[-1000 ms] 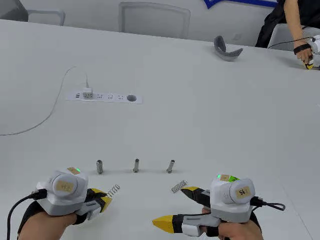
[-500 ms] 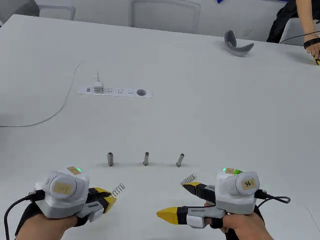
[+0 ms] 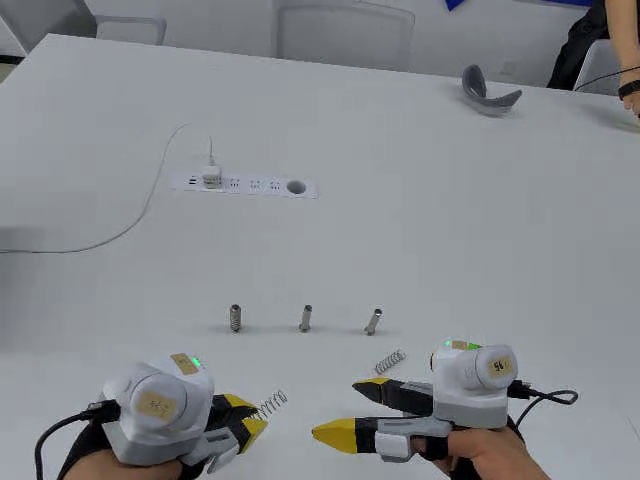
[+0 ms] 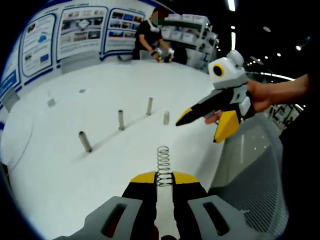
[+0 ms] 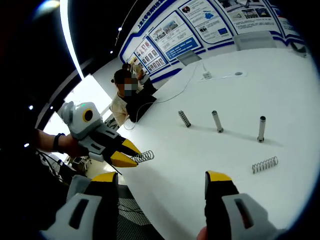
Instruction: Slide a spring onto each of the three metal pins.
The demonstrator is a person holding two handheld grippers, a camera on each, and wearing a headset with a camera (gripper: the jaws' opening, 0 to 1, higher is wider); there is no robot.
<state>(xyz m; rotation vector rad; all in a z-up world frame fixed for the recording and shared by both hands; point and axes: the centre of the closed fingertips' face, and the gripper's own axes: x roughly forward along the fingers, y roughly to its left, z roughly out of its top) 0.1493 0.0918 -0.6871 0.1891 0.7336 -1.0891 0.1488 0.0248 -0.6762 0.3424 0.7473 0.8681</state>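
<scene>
The white table (image 3: 420,230) carries everything. The left gripper (image 3: 250,422) hovers at the near edge, its fingers clamped on the tail of one held spring (image 3: 272,403), with most of the coil sticking out ahead. The right gripper (image 3: 335,410), also at the near edge, has its fingers spread wide and empty. A power strip (image 3: 245,184) lies further back, toward the far edge.

Three pins stand in a row parallel to the near edge. The pin nearest the left edge (image 3: 236,318) looks already sleeved with a coil (ribbed in the right gripper view too). The middle pin (image 3: 306,318) and the pin nearest the right edge (image 3: 373,321) are bare.

That makes three springs: one on a pin, one held, and one loose spring (image 3: 390,361) lying flat between the last pin and the near edge. They look light, thin and squashy, and likely to roll or ping away. I would pinch gently near one end, leaving the bore open.
</scene>
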